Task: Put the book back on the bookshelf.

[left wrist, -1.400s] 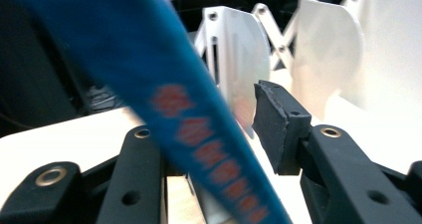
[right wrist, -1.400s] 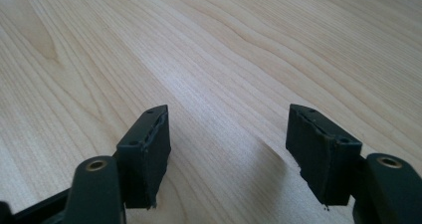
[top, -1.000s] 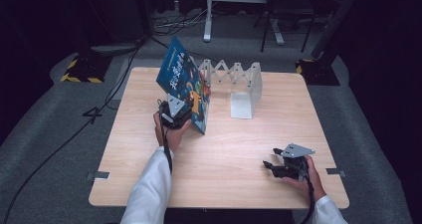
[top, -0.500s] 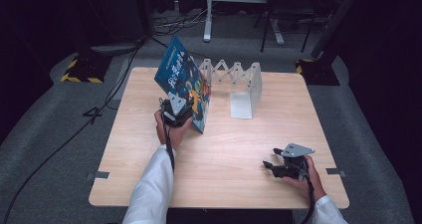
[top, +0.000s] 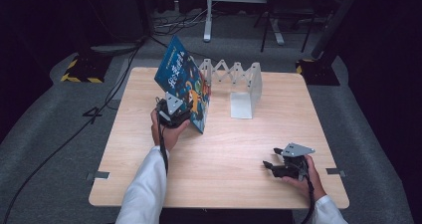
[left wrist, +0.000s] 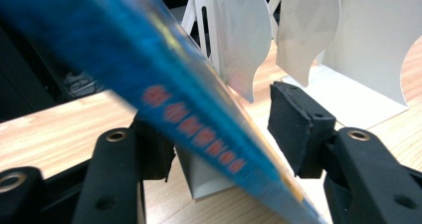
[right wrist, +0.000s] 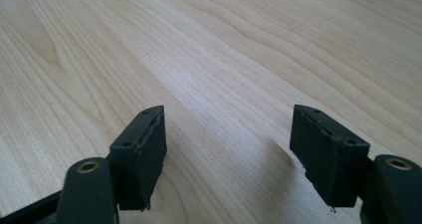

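Judging from how things lie now, I think the work is near its end but not finished: the blue book [top: 185,87] stands tilted on its lower edge on the worktop [top: 219,149], leaning away toward the white folding book rack [top: 234,79] at about 1 o'clock from it, and it is not yet upright between the rack's dividers. My left gripper [top: 174,115] sits at the book's lower corner, at about 10 o'clock from the worktop's middle. In the left gripper view the book [left wrist: 199,119] passes slanted between the two jaws; the left pad [left wrist: 154,154] is just beside or touching its cover, I cannot tell which, and the right pad [left wrist: 293,129] stands apart from it, so the jaws have just been opening and no longer clamp the book. The rack's white plates [left wrist: 308,40] are close behind. My right gripper [top: 277,165] rests on the worktop at about 4 o'clock, well apart from the book, with its jaws spread and nothing between them except bare wood [right wrist: 224,84]. What is left, in my opinion, is to check whether the book rests safely against the rack, or to push it upright into a slot, and then to take the left gripper away.
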{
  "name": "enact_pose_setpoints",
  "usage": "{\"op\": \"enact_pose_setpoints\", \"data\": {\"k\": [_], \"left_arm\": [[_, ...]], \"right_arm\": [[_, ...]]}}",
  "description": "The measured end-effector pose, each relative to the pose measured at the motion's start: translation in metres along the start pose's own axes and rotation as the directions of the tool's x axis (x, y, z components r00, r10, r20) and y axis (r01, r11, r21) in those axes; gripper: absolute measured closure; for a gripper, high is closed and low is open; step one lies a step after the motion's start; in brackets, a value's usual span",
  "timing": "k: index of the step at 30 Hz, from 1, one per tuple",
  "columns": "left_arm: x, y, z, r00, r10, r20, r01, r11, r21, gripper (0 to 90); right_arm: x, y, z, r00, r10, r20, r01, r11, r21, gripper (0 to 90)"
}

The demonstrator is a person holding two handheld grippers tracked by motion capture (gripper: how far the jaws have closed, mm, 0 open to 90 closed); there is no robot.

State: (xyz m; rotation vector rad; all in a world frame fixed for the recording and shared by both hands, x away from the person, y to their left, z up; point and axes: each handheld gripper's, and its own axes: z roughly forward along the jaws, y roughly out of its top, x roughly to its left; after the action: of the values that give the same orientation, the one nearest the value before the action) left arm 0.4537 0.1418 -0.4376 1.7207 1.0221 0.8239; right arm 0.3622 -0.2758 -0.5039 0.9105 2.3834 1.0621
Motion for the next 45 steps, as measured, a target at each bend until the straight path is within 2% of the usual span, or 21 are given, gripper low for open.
{"op": "enact_pose_setpoints", "data": {"k": [3, 7, 9, 11, 12, 14, 15, 18, 22, 26, 31, 35, 40, 45], "left_arm": [[0.004, 0.001, -0.004, 0.9997, -0.010, 0.024, 0.010, 0.9999, -0.002, 44.3], [0.006, 0.004, -0.009, 0.9989, 0.013, 0.045, -0.014, 0.9998, 0.015, 42.0], [0.007, 0.005, -0.011, 0.9975, 0.013, 0.070, -0.015, 0.9996, 0.025, 38.7], [0.008, 0.005, -0.012, 0.9971, 0.022, 0.073, -0.024, 0.9992, 0.031, 36.5], [0.009, 0.004, -0.014, 0.9955, 0.017, 0.093, -0.020, 0.9994, 0.029, 34.6], [0.010, 0.004, -0.016, 0.9952, 0.014, 0.097, -0.017, 0.9993, 0.033, 32.0], [0.010, 0.004, -0.017, 0.9937, 0.013, 0.112, -0.017, 0.9993, 0.034, 30.3], [0.010, 0.005, -0.019, 0.9960, 0.011, 0.089, -0.016, 0.9983, 0.055, 28.0], [0.011, 0.004, -0.023, 0.9943, 0.004, 0.107, -0.011, 0.9979, 0.063, 25.3], [0.012, 0.004, -0.030, 0.9901, 0.034, 0.136, -0.041, 0.9977, 0.053, 23.0], [0.014, 0.006, -0.037, 0.9915, 0.055, 0.117, -0.065, 0.9944, 0.084, 20.8], [0.019, 0.008, -0.047, 0.9884, 0.034, 0.148, -0.042, 0.9978, 0.051, 20.5], [0.019, 0.008, -0.058, 0.9851, 0.070, 0.157, -0.080, 0.9952, 0.057, 19.9], [0.018, 0.008, -0.070, 0.9772, 0.127, 0.170, -0.141, 0.9873, 0.074, 18.7]], "right_arm": [[0.000, 0.000, 0.000, 1.0000, 0.000, 0.001, 0.000, 1.000, 0.000, 30.6], [-0.001, 0.000, 0.000, 1.0000, 0.006, 0.000, -0.006, 1.000, 0.005, 30.0], [-0.001, 0.000, 0.000, 0.9999, 0.009, 0.005, -0.009, 1.000, 0.007, 29.1], [-0.001, 0.000, 0.000, 0.9999, 0.012, 0.006, -0.012, 1.000, 0.009, 27.7], [-0.001, 0.000, 0.000, 0.9999, 0.015, 0.006, -0.015, 1.000, 0.010, 27.4], [-0.001, 0.000, 0.000, 0.9998, 0.016, 0.007, -0.016, 1.000, 0.013, 26.6], [-0.001, 0.000, 0.000, 0.9998, 0.016, 0.008, -0.016, 1.000, 0.013, 26.5], [-0.001, 0.000, 0.000, 0.9999, 0.016, 0.007, -0.016, 1.000, 0.013, 25.9], [-0.003, 0.001, 0.001, 0.9998, 0.017, 0.000, -0.017, 1.000, 0.017, 24.9], [-0.004, 0.001, 0.001, 0.9997, 0.024, -0.007, -0.024, 0.999, 0.024, 23.8], [-0.005, 0.001, 0.002, 0.9989, 0.038, -0.026, -0.038, 0.999, 0.029, 21.9], [-0.007, 0.001, 0.003, 0.9977, 0.054, -0.042, -0.052, 0.998, 0.039, 20.5], [-0.007, 0.001, 0.003, 0.9977, 0.049, -0.047, -0.047, 0.998, 0.043, 19.0], [-0.007, 0.002, 0.003, 0.9977, 0.044, -0.052, -0.041, 0.998, 0.052, 18.5]]}}
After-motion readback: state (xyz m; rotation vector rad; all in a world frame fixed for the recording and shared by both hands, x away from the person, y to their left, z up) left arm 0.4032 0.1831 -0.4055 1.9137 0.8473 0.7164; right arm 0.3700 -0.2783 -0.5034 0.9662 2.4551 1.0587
